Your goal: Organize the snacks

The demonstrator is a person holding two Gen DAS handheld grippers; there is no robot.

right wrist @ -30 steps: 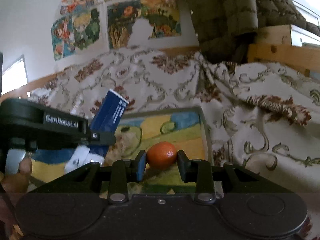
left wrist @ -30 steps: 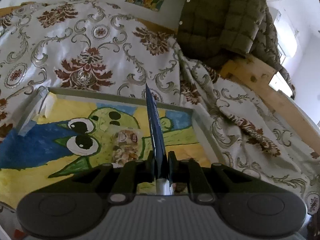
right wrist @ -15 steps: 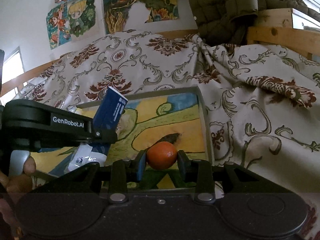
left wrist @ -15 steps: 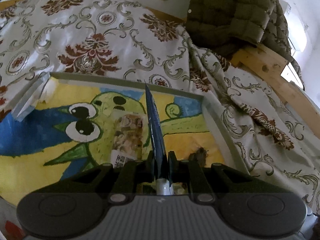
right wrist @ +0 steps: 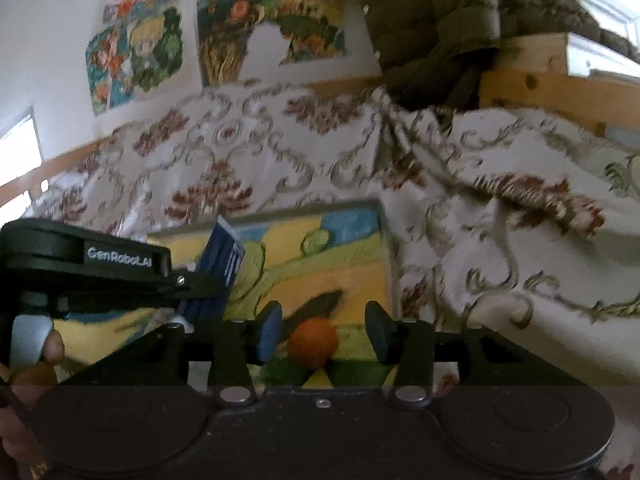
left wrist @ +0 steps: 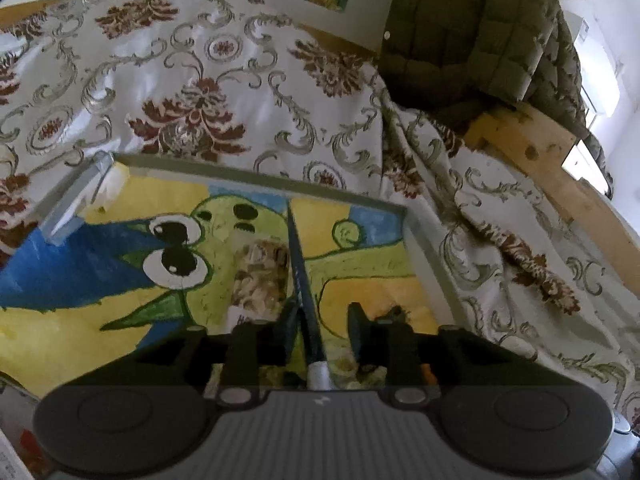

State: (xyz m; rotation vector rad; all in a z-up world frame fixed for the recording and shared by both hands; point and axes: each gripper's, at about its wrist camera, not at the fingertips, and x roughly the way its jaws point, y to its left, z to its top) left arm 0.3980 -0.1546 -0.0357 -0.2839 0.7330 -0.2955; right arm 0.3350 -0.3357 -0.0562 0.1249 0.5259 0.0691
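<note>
A painted tray [left wrist: 424, 240] with a green cartoon face lies on the patterned bedspread. My left gripper [left wrist: 320, 316] has its jaws apart around a dark blue snack packet [left wrist: 304, 280], seen edge-on and leaning on the left finger. The packet also shows in the right wrist view [right wrist: 224, 260]. A clear snack bag [left wrist: 260, 276] lies on the tray under it. My right gripper [right wrist: 322, 330] is open, with an orange [right wrist: 313, 342] loose between its fingers, above the tray [right wrist: 386, 248].
A floral bedspread [left wrist: 200, 100] surrounds the tray. A green quilted jacket [left wrist: 480, 32] hangs over a wooden bed frame [left wrist: 540, 160] at the back right. Drawings [right wrist: 140, 52] hang on the wall.
Both grippers have opened: the left one's jaws parted from the blue packet and the right one's jaws parted from the orange. The right view has tilted up.
</note>
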